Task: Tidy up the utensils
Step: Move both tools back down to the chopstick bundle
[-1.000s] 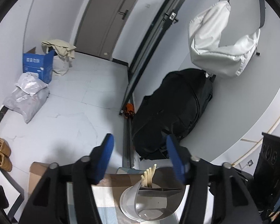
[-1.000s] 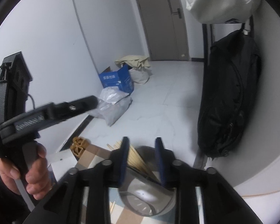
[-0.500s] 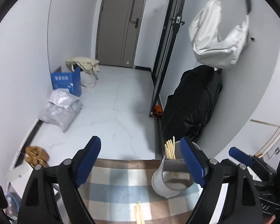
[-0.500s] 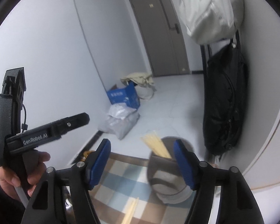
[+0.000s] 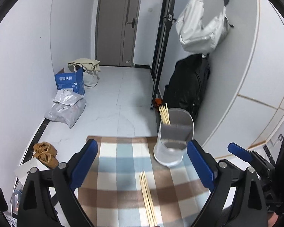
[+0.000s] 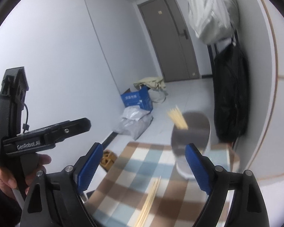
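Chopsticks (image 5: 147, 198) lie loose on the checked cloth (image 5: 111, 172) covering the worktop, between our two tools and short of the holder (image 5: 173, 141), which stands near the cloth's far right corner with another bundle (image 5: 164, 113) leaning out of its rear compartment. Both our left gripper (image 5: 142, 162) and right gripper (image 6: 142, 168) have just been opening, and their jaws now stand wide with nothing between them. The main risk, as we judge it, is the pick-up: the sticks are thin, smooth, pale wood lying flat and close together on soft fabric, so the blue pads (image 5: 200, 168) may pinch the cloth along with them, or catch only one or two and scatter the rest. The holder looks like a light cylinder with a grey divider inside and a pale, glossy wall; a nudge from a finger while we reach could tip it off the edge just behind it. The right view is blurred, so the holder's exact stance there is hard to tell.
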Available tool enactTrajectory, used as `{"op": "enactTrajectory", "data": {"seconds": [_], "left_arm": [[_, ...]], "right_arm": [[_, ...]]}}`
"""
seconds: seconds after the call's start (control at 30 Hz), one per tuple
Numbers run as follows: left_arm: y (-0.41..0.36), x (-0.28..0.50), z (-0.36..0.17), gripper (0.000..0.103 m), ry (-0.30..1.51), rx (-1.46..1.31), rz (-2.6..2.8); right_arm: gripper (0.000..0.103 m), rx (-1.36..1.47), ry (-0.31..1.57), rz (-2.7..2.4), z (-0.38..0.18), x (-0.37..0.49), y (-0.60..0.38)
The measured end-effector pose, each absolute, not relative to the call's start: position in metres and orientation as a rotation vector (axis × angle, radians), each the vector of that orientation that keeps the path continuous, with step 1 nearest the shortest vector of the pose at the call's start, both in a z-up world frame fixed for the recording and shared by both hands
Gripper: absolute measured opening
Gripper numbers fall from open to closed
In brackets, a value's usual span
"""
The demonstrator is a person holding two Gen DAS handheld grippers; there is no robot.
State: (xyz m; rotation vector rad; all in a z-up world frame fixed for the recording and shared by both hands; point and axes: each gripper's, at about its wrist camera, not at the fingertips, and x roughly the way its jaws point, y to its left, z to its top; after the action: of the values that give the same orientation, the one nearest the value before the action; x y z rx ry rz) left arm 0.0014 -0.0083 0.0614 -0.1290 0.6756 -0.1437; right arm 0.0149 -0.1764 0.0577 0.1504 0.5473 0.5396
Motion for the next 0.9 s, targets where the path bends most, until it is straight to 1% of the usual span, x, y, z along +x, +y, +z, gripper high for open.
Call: {"op": "enactTrajectory", "data": {"seconds": [0.17,0.37,0.53,0.73,0.8,0.87,0.9], "left_arm": [[-0.007,-0.016,0.045,0.092,0.676,-0.106,-0.122],[0.000,-0.020,0.018,0.093,0.666,-0.104,-0.085],[0.014,-0.019,-0.006,0.093,0.691,-0.134,-0.069],[0.029,0.001,-0.032,0.093,0.780,-0.173,-0.064],[0.033,0.009,-0.038,0.093,0.797,-0.177,-0.058],[0.034,0.008,-0.045,0.093,0.816,-0.189,-0.055],[0.035,0.008,-0.048,0.093,0.829,-0.211,-0.060]], "right_arm": [[0.090,0.175,0.590,0.510,0.026,-0.002,-0.178],[0.096,0.155,0.623,0.474,-0.008,-0.017,-0.169],[0.098,0.152,0.680,0.440,-0.040,-0.023,-0.167],[0.098,0.098,0.740,0.410,-0.056,-0.014,-0.160],[0.098,0.090,0.771,0.410,-0.060,-0.007,-0.156],[0.092,0.081,0.819,0.415,-0.065,0.005,-0.152],[0.086,0.078,0.847,0.422,-0.068,0.013,-0.149]]}}
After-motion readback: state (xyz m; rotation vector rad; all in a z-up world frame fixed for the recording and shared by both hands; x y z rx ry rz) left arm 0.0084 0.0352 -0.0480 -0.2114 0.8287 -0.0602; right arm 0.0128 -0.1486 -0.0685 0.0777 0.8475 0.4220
